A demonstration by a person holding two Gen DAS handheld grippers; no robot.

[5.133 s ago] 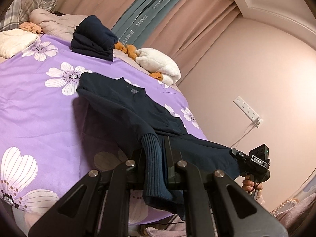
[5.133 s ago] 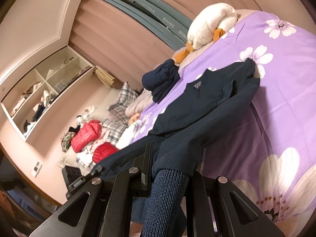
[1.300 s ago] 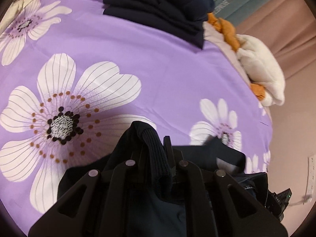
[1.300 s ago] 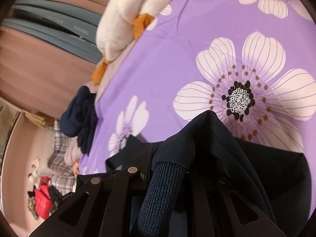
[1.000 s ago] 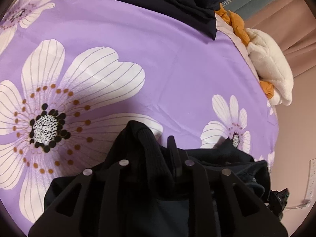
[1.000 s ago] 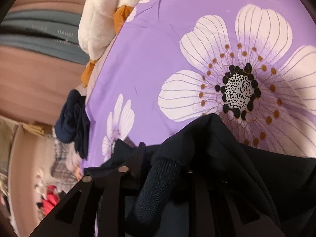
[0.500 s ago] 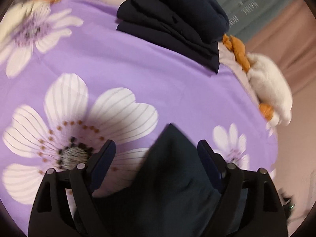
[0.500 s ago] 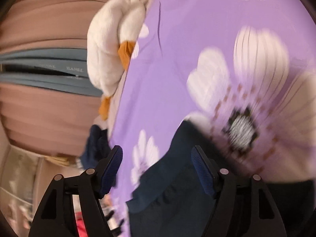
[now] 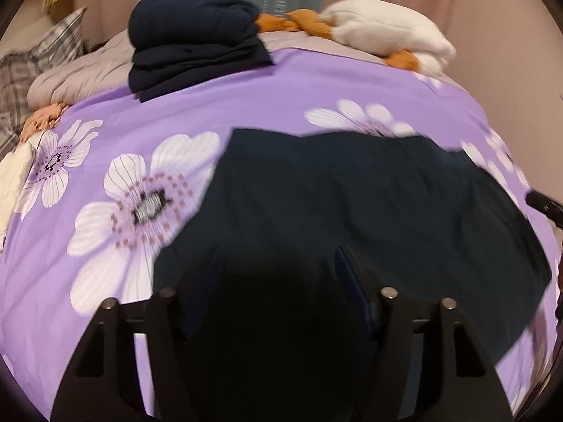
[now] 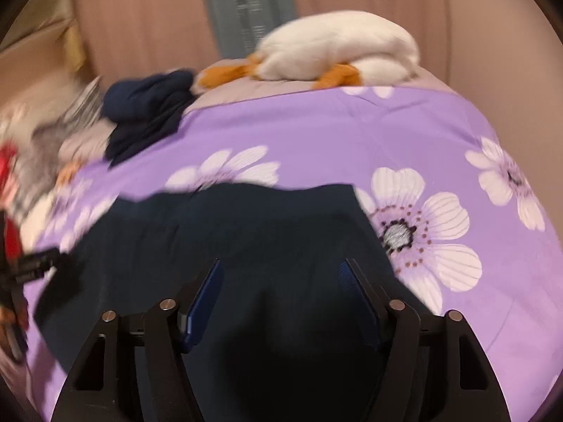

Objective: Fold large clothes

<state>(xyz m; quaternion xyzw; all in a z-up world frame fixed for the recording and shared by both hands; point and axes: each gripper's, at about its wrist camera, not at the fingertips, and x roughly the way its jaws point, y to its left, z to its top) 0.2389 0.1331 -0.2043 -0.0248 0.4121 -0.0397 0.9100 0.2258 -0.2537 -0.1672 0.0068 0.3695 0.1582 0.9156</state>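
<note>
A dark navy garment (image 9: 352,204) lies folded and flat on the purple flowered bedspread (image 9: 281,98). My left gripper (image 9: 276,251) hovers over the garment's near edge. Its jaws are apart and closing, and no cloth is pinched between them. In the right wrist view the same garment (image 10: 246,232) spreads out ahead of my right gripper (image 10: 281,262). Its blue pads (image 10: 202,299) stand apart, also closing, and only the cloth lying below shows between them. The other tool shows at each view's edge: the right one (image 9: 543,204), the left one (image 10: 35,263).
A stack of folded navy clothes (image 9: 193,38) sits at the far side of the bed. Next to it lies a white plush goose with orange feet (image 9: 387,31). A plaid pillow (image 9: 21,70) and a grey blanket (image 9: 81,74) lie at the far left. Pink curtains hang behind.
Both grippers have let go of the garment's ribbed edge and opened. They have pulled back from the far fold and rolled level. The garment now lies folded on the bedspread.
</note>
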